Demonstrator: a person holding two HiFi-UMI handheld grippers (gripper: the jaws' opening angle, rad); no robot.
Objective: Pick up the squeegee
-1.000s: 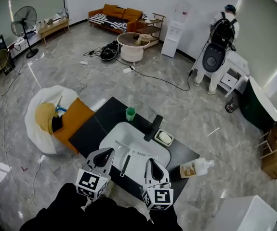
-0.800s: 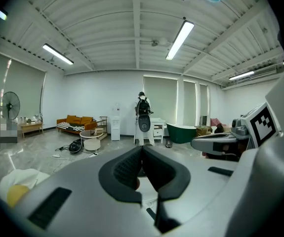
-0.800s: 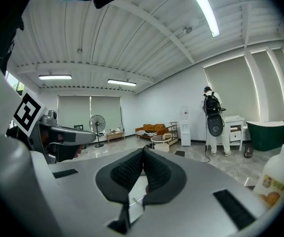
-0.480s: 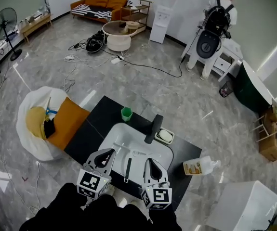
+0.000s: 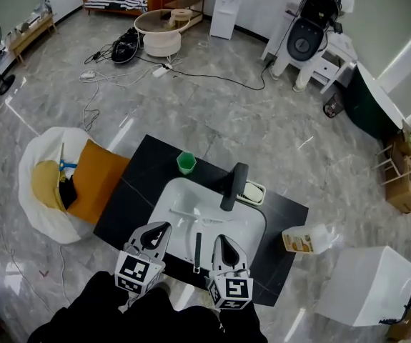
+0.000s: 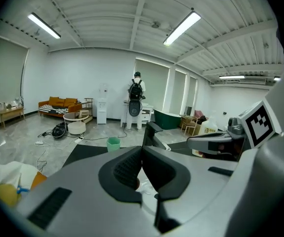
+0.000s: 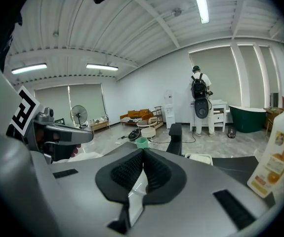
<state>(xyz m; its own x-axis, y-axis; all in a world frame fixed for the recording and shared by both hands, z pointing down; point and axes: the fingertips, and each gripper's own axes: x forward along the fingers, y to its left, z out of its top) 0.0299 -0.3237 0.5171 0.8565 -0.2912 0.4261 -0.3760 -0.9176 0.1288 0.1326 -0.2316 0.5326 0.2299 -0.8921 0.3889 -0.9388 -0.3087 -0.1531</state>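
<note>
The squeegee (image 5: 197,249) lies in the white sink (image 5: 251,229): its black handle points toward me and its pale blade lies across the basin farther in. My left gripper (image 5: 157,229) hovers at the sink's near left edge, jaws shut and empty. My right gripper (image 5: 221,241) hovers just right of the handle, shut too, holding nothing. In the left gripper view the pads (image 6: 130,168) meet with nothing between them. The pads (image 7: 155,173) in the right gripper view also meet. The squeegee is hidden behind the jaws in both gripper views.
A black faucet (image 5: 233,185) rises at the sink's far rim, a soap dish (image 5: 252,190) beside it and a green cup (image 5: 185,162) on the black counter (image 5: 130,199). A bottle (image 5: 306,239) lies at the right. A white bag (image 5: 37,191) with orange cloth stands left, a white box (image 5: 373,286) right.
Both grippers have come down and forward over the sink. The squeegee handle now lies between them and nearer. Both stay shut.
</note>
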